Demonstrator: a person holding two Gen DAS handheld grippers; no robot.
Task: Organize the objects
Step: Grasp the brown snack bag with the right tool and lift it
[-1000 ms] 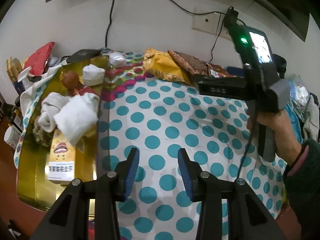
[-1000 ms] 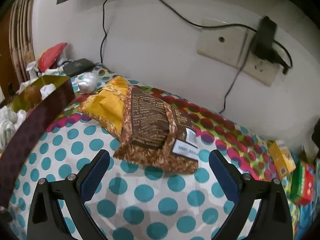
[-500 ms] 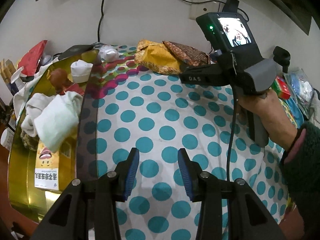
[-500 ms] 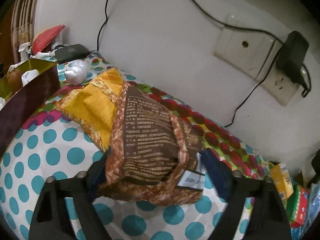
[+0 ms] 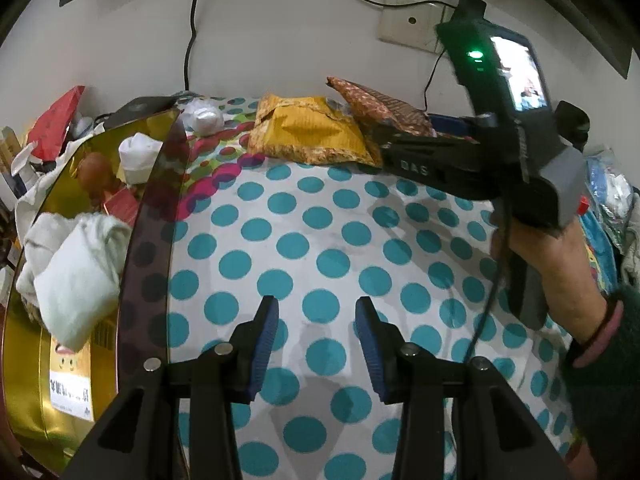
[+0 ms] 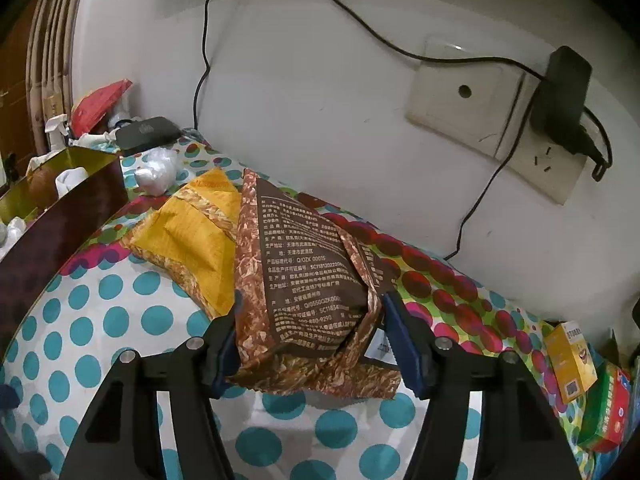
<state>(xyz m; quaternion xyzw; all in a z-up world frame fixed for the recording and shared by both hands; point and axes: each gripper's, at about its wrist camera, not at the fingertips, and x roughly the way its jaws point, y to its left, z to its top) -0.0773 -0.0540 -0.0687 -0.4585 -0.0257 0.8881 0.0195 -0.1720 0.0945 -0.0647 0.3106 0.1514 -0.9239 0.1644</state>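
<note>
A brown patterned snack bag (image 6: 308, 264) lies on the polka-dot cloth (image 5: 320, 248), partly over a yellow snack bag (image 6: 188, 232). My right gripper (image 6: 312, 336) has its jaws closing on the brown bag. Both blue pads press its sides, and the bag crumples between them. In the left wrist view the brown bag (image 5: 384, 104) shows its far corner tipped up beside the yellow bag (image 5: 312, 132). My left gripper (image 5: 316, 344) hovers open over the cloth with nothing between its fingers. A gold box (image 5: 24, 360) at the left holds white cloths (image 5: 76, 280) and small items.
A wall socket with a black plug (image 6: 560, 96) and cables sits behind the bags. A small yellow carton (image 6: 572, 360) and a red-green box (image 6: 608, 412) lie at the right. A crumpled white ball (image 6: 158, 168) and a black device (image 6: 148, 132) are near the gold box's dark outer wall (image 6: 60, 232).
My right gripper went forward around the brown bag and its jaws narrowed onto it, tipping the bag up. My left gripper drifted a little beside the gold box, staying open.
</note>
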